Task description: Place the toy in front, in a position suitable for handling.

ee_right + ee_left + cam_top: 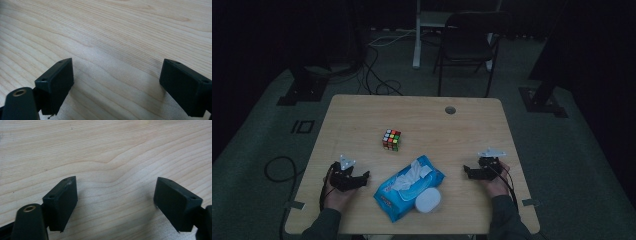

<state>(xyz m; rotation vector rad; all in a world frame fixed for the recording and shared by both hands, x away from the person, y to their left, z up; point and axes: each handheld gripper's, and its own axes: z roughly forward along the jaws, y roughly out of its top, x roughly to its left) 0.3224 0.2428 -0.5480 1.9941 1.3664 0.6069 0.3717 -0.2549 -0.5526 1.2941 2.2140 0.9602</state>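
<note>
A light wooden surface (422, 120) with rounded corners stood on a dark grey floor (257, 130). A round grommet hole (450, 110) sat near its far edge, right of centre. A colourful puzzle cube (391, 139) rested near the middle, well apart from everything else. Beyond the far edge a dark folding chair (467, 45) stood beside a white post (417, 35), and black cables (372, 75) looped across the floor to the far left.

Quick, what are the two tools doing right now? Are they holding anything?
Left tool: open, holding nothing, just bare table between its jaws.
Right tool: open, holding nothing, also over bare table.
</note>
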